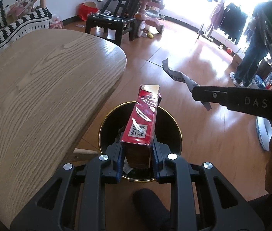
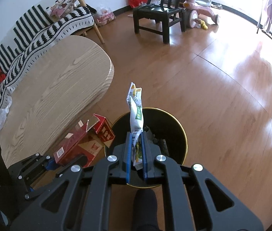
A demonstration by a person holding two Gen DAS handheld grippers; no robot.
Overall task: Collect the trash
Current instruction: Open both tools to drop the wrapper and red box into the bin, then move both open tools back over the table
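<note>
1. Blue pads of the left claw point(image 1: 136, 156) clamp the near end of a red box point(image 1: 142, 123), which juts forward over the black bin point(image 1: 105, 127); the box's far end is open and reaches past the bin's far rim.
2. Right claw point(image 2: 136, 152) is clenched on a white-and-green wrapper point(image 2: 136, 113) that stands up between its pads, directly above the bin point(image 2: 180, 134) mouth.
3. Some crumpled trash already lies in the bin, which stands on the floor point(image 2: 212, 86) just beside the tabletop point(image 2: 59, 80).
4. Step in hand, as I judge it: both pieces are carried to the bin and poised for the drop.
5. Next move calls for loosening each claw over the opening. The wrapper should fall straight in. The long box probably needs tipping nose-down or drawing back first, or it could catch on the rim and land on the floor.
</note>
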